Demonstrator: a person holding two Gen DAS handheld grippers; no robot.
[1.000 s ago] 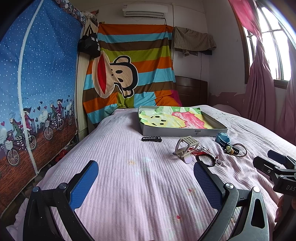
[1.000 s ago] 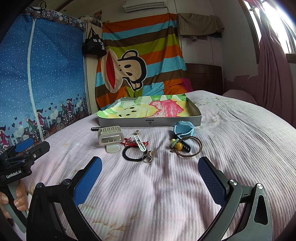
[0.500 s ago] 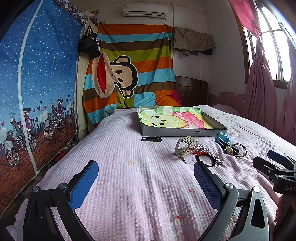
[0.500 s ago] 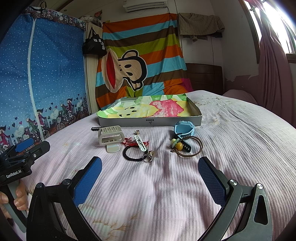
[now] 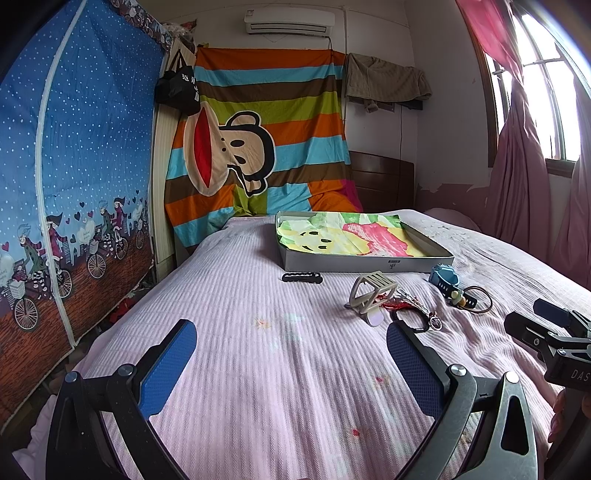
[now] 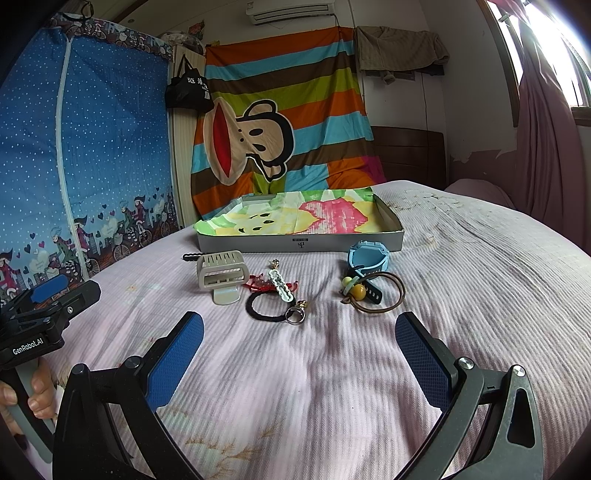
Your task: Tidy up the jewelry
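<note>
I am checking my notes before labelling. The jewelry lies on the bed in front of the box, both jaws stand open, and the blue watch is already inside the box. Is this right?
One thing is wrong: the blue watch is not inside the box. It lies on the bed just in front of it, as the right wrist view shows. The rest holds: the jewelry lies in front of the box, and both jaws stand open.

A home bedroom: pink-covered bed [image 5: 258,369], curtained window [image 5: 535,110], wall air conditioner [image 5: 290,21].
</note>
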